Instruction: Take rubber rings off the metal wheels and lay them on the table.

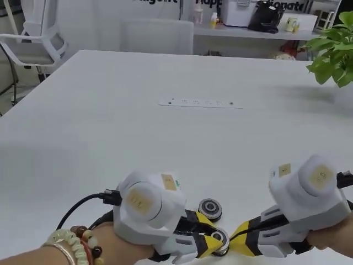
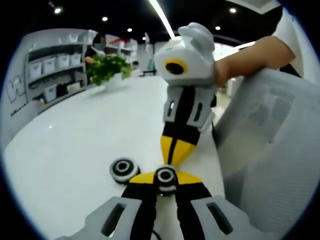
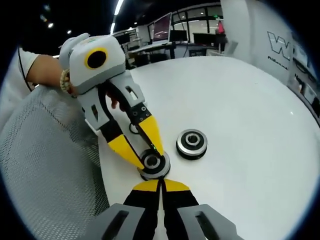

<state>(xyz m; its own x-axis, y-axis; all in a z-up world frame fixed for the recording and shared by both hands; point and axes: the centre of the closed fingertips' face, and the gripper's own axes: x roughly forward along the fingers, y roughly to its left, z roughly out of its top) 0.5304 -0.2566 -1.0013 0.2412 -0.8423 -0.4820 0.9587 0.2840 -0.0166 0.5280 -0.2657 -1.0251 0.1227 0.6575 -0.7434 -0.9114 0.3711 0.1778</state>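
Note:
A small metal wheel with a black rubber ring lies near the table's front edge. My left gripper is shut on it, one yellow fingertip on each side, as its own view shows. My right gripper comes in from the opposite side with its jaws shut, and its tips touch the wheel's near rim. I cannot tell whether they pinch the ring. A second wheel with its ring on lies flat just beyond, untouched.
The white table stretches away with a flat white power strip at its middle. A green plant stands at the far right and a chair at the far left. A grey mesh chair back is close behind the grippers.

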